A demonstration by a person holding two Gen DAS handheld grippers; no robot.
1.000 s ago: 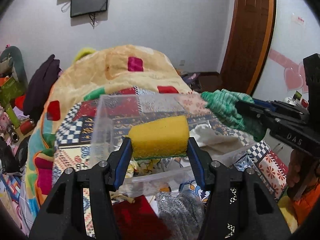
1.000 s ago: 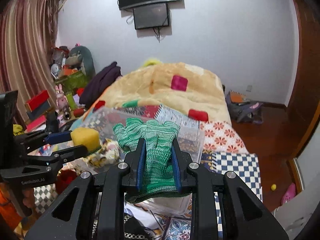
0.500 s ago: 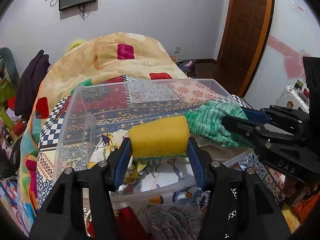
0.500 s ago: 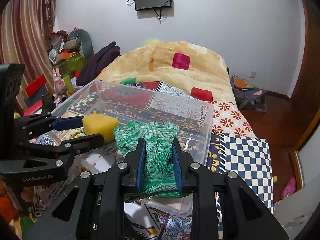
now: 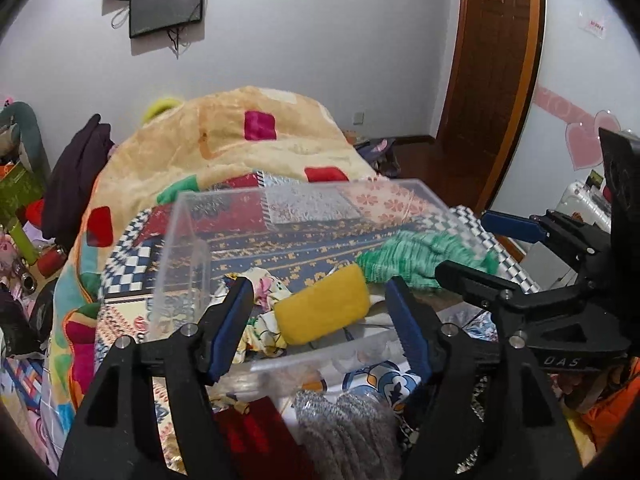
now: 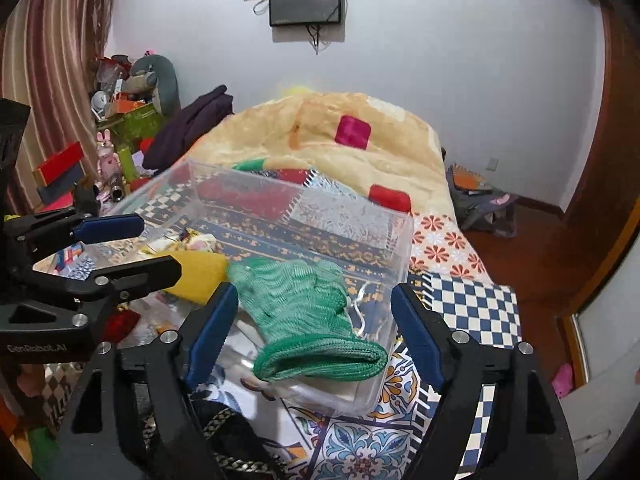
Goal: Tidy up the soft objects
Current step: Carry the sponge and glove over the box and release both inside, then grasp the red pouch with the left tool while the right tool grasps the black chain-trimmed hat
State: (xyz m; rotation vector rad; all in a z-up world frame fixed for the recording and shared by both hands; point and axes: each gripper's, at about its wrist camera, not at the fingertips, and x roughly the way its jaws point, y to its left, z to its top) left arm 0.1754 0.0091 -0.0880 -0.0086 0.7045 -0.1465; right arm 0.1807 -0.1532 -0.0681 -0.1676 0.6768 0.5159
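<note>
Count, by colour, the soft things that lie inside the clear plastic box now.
Yellow: 1, the yellow foam sponge
Green: 1, the green knitted glove
Floral: 1, the crumpled floral cloth
Total: 3, all in the clear plastic box; both tongs are open.

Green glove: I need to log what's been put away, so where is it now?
In the right wrist view the green glove lies inside the clear bin, between the open right gripper fingers, with the yellow sponge on its left.

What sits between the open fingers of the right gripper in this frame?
In the right wrist view, the green knit glove lies between the right gripper fingers, apparently untouched, resting in the clear plastic bin beside the yellow sponge.
</note>
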